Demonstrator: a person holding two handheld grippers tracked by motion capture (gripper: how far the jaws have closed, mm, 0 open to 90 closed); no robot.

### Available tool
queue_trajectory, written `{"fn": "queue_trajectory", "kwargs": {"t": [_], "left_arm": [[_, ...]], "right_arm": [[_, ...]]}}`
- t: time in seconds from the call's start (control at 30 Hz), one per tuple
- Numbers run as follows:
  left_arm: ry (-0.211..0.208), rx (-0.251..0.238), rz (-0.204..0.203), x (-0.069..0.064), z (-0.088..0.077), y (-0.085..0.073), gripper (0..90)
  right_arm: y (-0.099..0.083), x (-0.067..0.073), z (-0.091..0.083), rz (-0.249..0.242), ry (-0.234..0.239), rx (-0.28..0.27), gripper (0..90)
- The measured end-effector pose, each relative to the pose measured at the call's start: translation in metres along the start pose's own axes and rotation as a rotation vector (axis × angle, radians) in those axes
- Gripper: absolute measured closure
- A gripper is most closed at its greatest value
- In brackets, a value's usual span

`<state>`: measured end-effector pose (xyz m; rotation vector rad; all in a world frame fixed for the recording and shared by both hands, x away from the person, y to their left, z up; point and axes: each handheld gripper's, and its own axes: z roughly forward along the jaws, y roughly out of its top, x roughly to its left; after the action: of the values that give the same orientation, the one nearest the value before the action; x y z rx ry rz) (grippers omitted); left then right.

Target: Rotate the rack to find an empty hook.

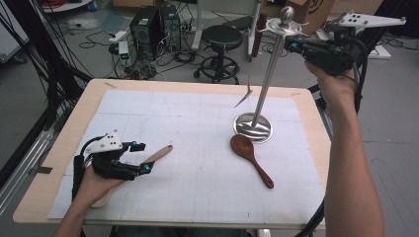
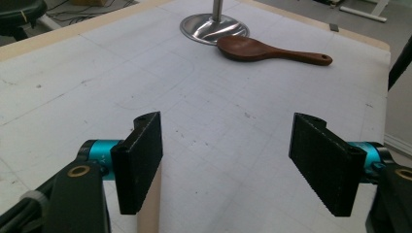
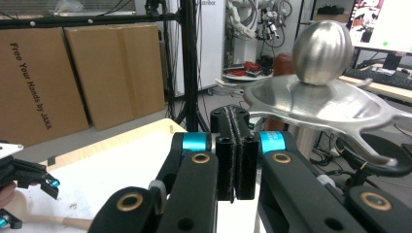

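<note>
While the left gripper (image 1: 143, 158) rests low on the bench (image 1: 59, 148) with its jaws open astride the pale wooden spatula (image 1: 159, 154), the right gripper (image 1: 292, 44) hangs with jaws shut and empty beside the crown of the tall steel utensil stand (image 1: 269, 74). Closing squarely across the handle, well behind its tip, should grip best. Its long axis seems to run from the hand towards the dark wooden spoon (image 1: 249, 157).
</note>
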<state>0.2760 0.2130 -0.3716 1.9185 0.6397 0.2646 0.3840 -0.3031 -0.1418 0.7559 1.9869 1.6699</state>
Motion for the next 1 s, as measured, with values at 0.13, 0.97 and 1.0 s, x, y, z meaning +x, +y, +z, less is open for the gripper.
{"fn": "queue_trajectory", "kwargs": {"t": [0.13, 0.97, 1.0], "left_arm": [[0.002, 0.001, 0.001, 0.000, 0.000, 0.000, 28.8], [0.007, -0.005, 0.002, 0.000, -0.002, 0.000, 28.9], [0.006, -0.005, 0.002, 0.000, -0.002, 0.000, 28.9]], "right_arm": [[0.000, 0.002, 0.005, 0.006, 0.001, 0.002, 89.9], [0.002, 0.010, 0.021, 0.001, -0.015, 0.011, 90.0], [0.002, 0.010, 0.021, 0.000, -0.014, 0.012, 90.0]]}}
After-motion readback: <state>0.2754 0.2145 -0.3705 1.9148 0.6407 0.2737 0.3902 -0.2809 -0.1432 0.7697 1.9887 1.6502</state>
